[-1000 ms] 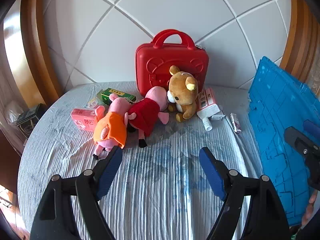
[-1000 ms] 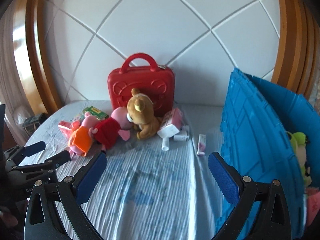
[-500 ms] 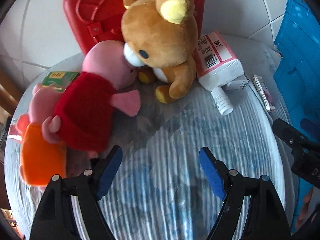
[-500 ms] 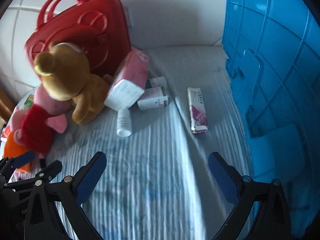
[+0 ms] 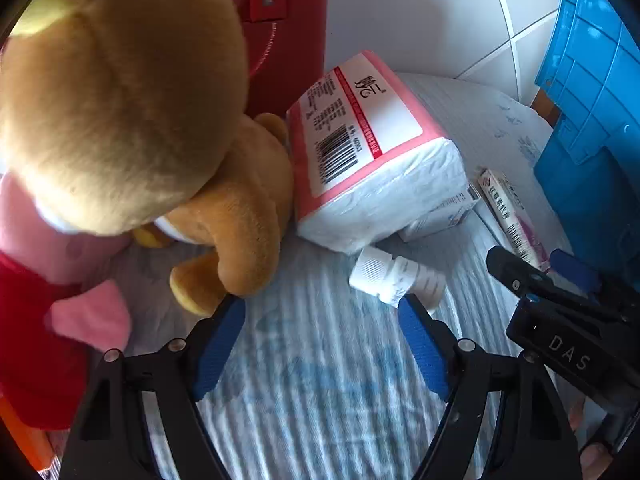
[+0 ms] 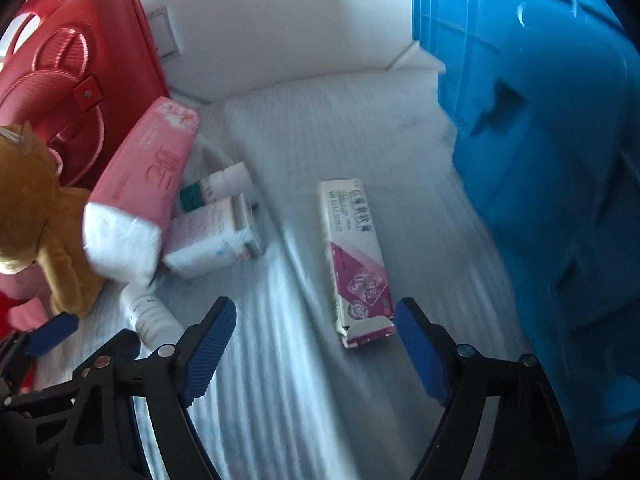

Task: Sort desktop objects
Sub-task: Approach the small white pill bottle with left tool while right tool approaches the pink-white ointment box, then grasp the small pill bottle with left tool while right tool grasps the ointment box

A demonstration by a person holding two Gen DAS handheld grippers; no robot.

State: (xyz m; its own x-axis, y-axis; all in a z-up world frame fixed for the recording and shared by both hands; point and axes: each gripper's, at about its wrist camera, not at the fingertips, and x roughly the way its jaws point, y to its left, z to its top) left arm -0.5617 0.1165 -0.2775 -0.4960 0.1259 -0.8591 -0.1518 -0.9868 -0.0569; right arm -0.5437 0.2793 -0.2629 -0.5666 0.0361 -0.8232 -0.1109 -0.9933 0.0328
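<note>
Jaws closing on the right gripper [image 6: 314, 344], nothing between them yet; left gripper [image 5: 320, 344] spread, empty. Centre over the long purple-and-white carton [image 6: 356, 256], then squeeze its narrow sides.

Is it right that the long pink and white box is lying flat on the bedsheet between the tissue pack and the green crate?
Not quite: the crate is blue, not green. The right wrist view shows the long pink and white box lying flat on the bedsheet between the tissue pack and that blue crate.
</note>
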